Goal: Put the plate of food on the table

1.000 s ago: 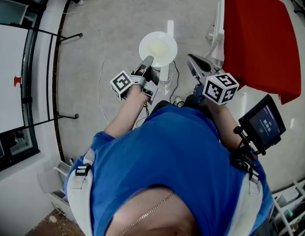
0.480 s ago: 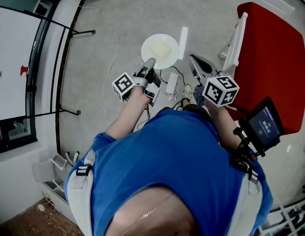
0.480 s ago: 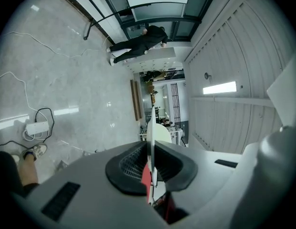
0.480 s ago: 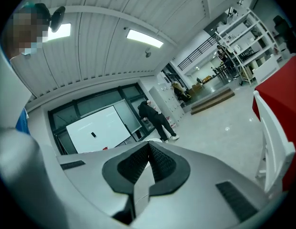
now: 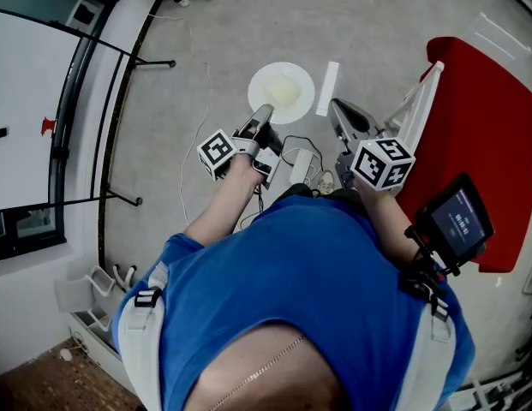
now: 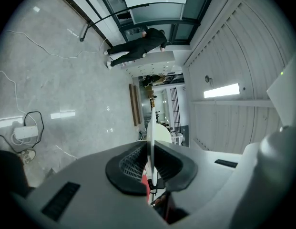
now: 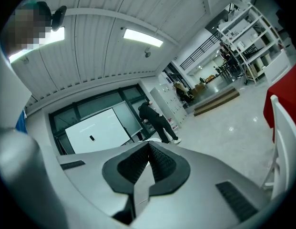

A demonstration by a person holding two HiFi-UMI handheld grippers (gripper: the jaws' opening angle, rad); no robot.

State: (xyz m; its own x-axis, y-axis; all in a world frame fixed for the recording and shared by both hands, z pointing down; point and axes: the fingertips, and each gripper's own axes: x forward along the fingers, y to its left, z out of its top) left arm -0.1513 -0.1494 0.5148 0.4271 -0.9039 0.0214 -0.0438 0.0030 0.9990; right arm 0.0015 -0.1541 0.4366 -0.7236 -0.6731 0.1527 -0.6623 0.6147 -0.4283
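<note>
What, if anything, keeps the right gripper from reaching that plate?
Probably yes, it can reach: the right gripper, jaws shut and empty, hangs beside the plate with nothing between them; the left gripper grips only its near rim.

The plate point(image 5: 259, 81) looks glossy, the floor point(image 5: 248, 24) polished.

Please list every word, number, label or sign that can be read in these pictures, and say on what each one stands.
No text can be read anywhere.
Screen by the person's right arm: pale characters, too small and blurred to read.
Left marker cube and right marker cube: black-and-white square patterns only, no words.
White board: one red mark and one dark mark, no legible writing.
</note>
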